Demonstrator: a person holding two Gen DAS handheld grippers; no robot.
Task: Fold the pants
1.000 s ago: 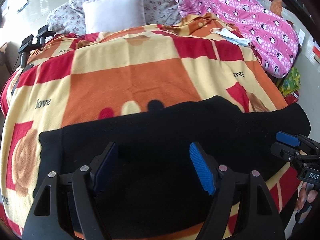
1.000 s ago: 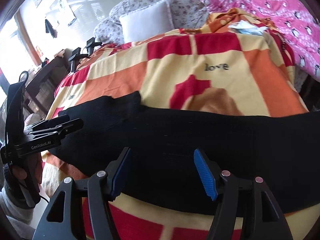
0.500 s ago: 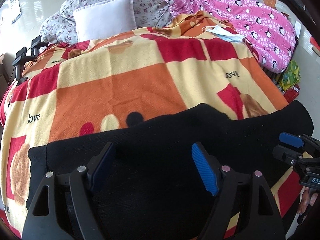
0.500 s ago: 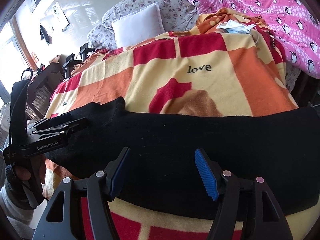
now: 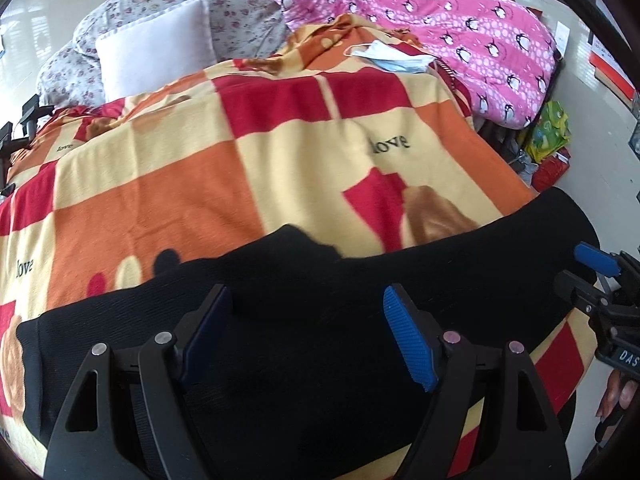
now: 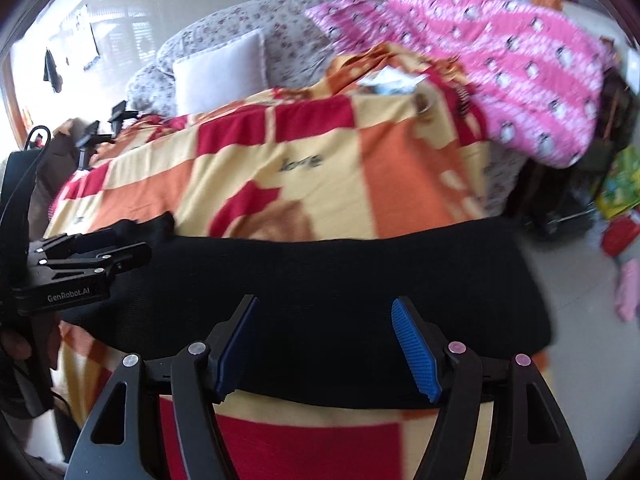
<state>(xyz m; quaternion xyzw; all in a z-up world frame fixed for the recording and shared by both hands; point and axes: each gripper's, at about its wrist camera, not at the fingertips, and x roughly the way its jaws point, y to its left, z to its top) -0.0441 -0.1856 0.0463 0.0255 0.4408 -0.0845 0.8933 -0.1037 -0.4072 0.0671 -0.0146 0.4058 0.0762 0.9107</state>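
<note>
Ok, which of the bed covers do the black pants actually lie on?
The checked orange, red and cream blanket printed "love": the pants stretch across its near edge. The pink penguin quilt and floral cover lie beyond, untouched.

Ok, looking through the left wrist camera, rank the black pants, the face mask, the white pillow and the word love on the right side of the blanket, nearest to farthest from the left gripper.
1. black pants: lying right under the open left gripper.
2. word "love": mid-blanket, right of centre.
3 and 4. face mask, far right end of the blanket, and white pillow, far left at the head of the bed: too close to call.
</note>
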